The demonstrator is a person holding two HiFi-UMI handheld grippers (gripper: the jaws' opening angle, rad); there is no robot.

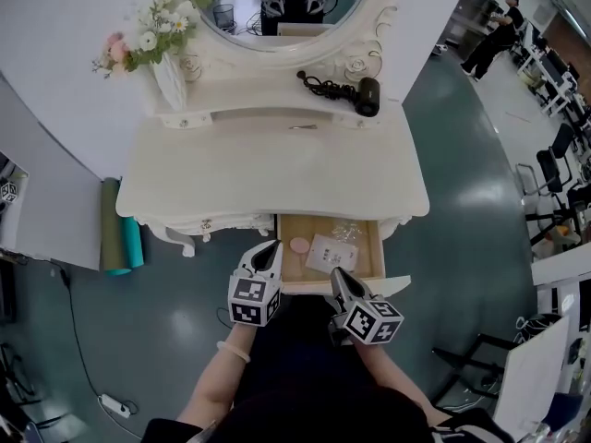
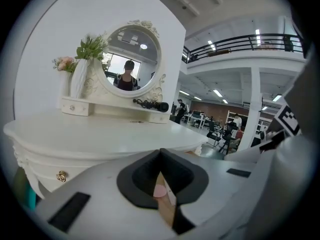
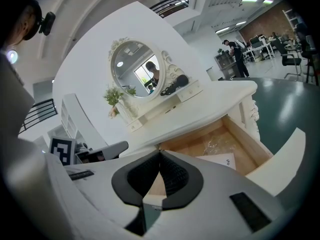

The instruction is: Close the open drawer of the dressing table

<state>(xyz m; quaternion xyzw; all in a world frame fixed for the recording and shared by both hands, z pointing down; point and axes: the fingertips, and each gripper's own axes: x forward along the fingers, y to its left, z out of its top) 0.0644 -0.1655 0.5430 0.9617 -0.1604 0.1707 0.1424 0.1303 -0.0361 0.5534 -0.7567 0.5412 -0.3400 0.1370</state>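
The white dressing table (image 1: 277,169) stands before me, and its wooden drawer (image 1: 362,258) is pulled out at the front right. In the drawer lie a pink disc (image 1: 300,245), a white card (image 1: 331,253) and a clear plastic bag (image 1: 345,233). My left gripper (image 1: 274,247) is shut and empty, its tips over the drawer's left edge. My right gripper (image 1: 338,275) is shut and empty too, just above the white drawer front (image 1: 392,286). In the right gripper view the open drawer (image 3: 225,144) lies past the shut tips (image 3: 160,153). The left gripper (image 2: 160,151) points along the tabletop (image 2: 100,134).
On the rear shelf are a vase of flowers (image 1: 162,53) and a black hair dryer (image 1: 355,90), under an oval mirror (image 1: 286,7). Rolled green and teal mats (image 1: 118,238) lean left of the table. A power strip (image 1: 115,404) lies on the floor; office chairs (image 1: 554,169) stand right.
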